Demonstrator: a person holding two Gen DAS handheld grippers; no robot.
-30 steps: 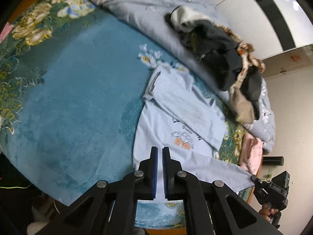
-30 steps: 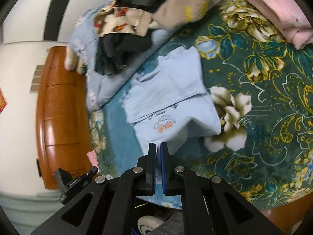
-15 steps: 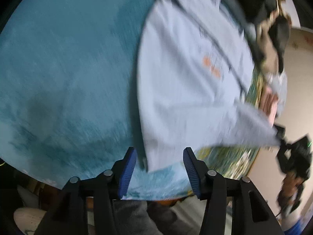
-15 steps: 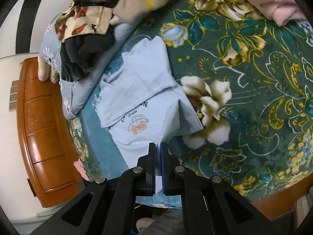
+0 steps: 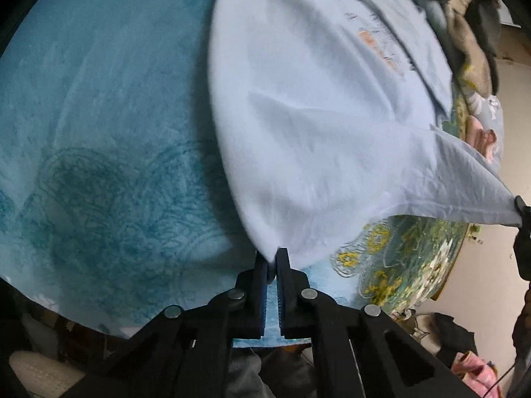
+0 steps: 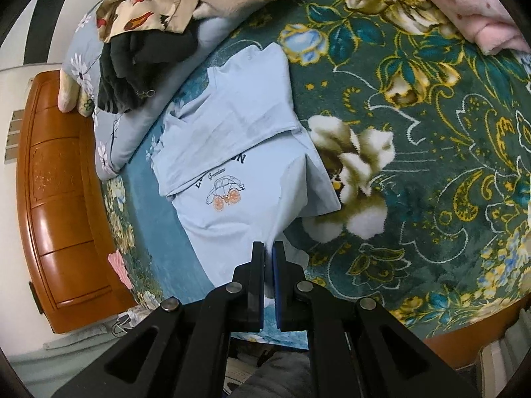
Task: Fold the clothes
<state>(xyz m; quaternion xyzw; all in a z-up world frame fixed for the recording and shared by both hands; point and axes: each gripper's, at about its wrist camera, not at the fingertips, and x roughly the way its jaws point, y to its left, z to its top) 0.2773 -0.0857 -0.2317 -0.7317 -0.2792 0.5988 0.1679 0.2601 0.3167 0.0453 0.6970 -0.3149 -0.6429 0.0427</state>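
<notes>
A light blue T-shirt with a small car print lies on the bed, its upper part folded over; it also shows in the right wrist view. My left gripper is shut on one bottom hem corner of the shirt. My right gripper is shut on the other bottom hem corner and shows at the right edge of the left wrist view. The hem is lifted off the blanket and stretched between the two grippers.
The bed is covered by a teal floral blanket. A pile of dark and patterned clothes lies on a grey-blue quilt behind the shirt. Pink folded fabric is at the far right. A wooden headboard stands left.
My left gripper opened, dropped to the shirt's bottom hem and shut on its corner. My right gripper kept its hold on the other corner and lifted it slightly.
</notes>
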